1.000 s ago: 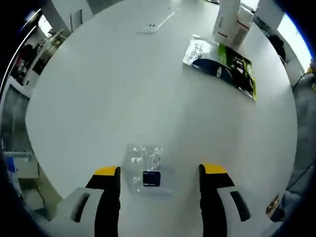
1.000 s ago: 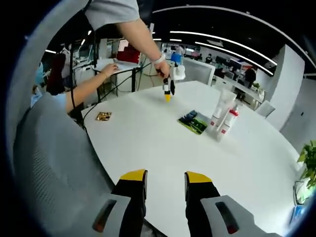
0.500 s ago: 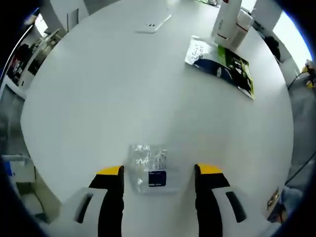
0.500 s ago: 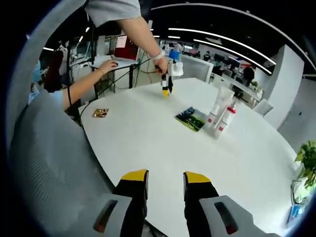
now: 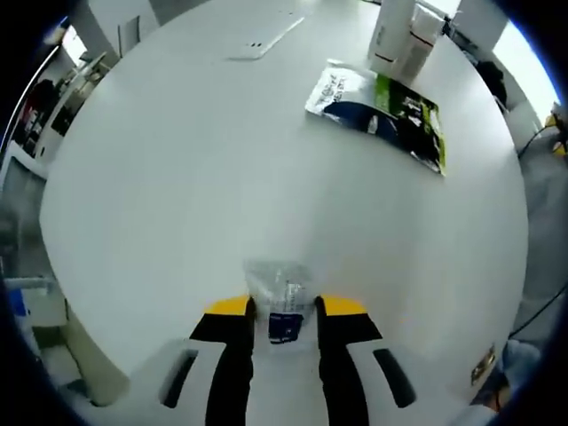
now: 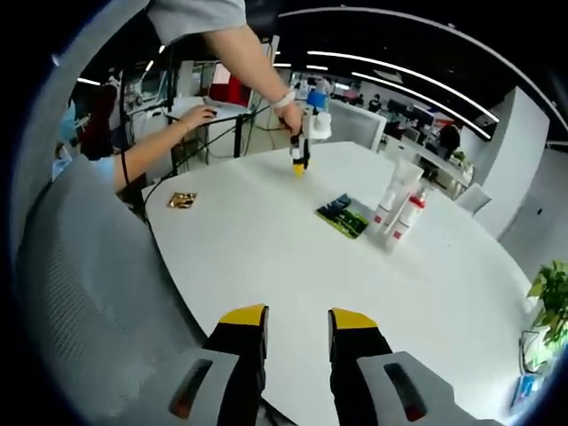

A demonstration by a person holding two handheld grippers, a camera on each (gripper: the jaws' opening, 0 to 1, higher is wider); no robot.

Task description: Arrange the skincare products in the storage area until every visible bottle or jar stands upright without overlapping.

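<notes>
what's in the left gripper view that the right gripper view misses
Left gripper view: the left claw closed around a small clear sachet, and a flat white device far across the table. Right gripper view: the right claw, a grey chair back, a gold wrapper. Both share the white round table, green and blue packet and two upright white tubes.

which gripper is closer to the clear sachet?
Left. The left gripper has its jaws either side of the clear sachet; the right gripper sits open across the table.
</notes>
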